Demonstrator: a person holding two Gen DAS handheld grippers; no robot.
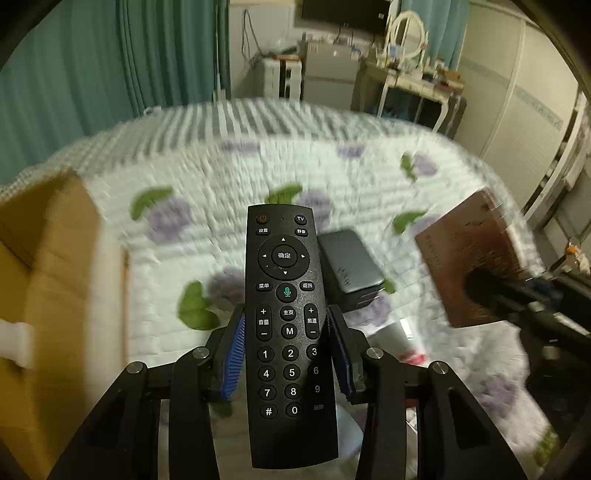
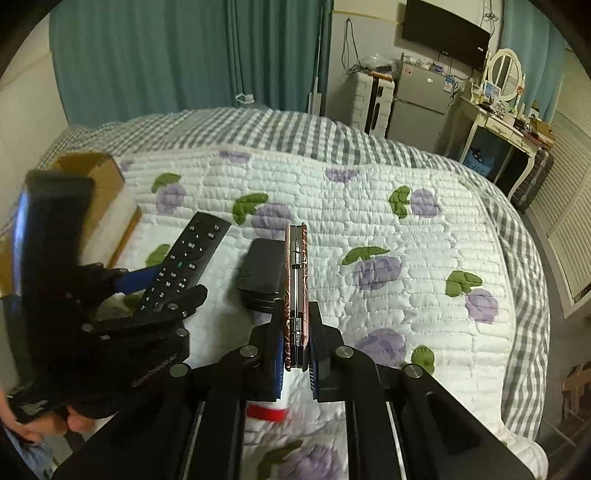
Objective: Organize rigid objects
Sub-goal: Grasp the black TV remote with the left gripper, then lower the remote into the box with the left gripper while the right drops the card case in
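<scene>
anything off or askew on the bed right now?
Nothing spilled or damaged. The remote sits straight in the left gripper; the right gripper grips the brown case edge-on. A dark pouch lies flat on the quilt.

black remote (image 1: 286, 325), brown case (image 2: 295, 295), both aloft

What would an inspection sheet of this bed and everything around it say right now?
Surface: quilted floral bedspread.
Job's things: black remote; brown patterned case; dark grey box on the quilt; cardboard box.
Clutter: white bottle with a red band.
Grippers: left gripper clamps the remote; right gripper clamps the case.
Cables: wires on far wall.
Surroundings: teal curtains, TV, fridge.
</scene>
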